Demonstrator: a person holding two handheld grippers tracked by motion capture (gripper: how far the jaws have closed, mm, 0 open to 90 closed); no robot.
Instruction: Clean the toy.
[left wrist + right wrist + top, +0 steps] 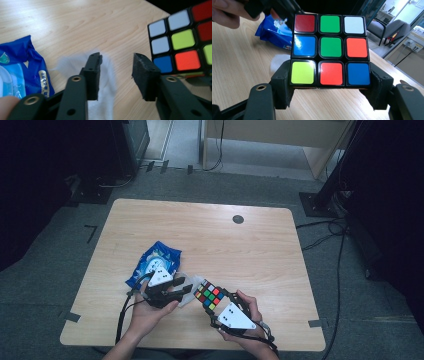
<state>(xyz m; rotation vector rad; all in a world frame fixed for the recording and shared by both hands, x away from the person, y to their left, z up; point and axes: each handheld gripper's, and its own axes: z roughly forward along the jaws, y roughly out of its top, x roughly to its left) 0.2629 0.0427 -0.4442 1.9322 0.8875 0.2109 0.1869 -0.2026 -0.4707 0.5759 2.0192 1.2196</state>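
Wooden table [250,245] stands on grey carpet [45,270], cables [330,237] alongside.

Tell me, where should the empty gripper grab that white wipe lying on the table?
Probably at the white wipe's near edge, coming straight down from above. It lies flat and limp on the table, so only a pinched-up fold gives the left gripper a hold. Its open jaws already straddle it, clear of the cube.
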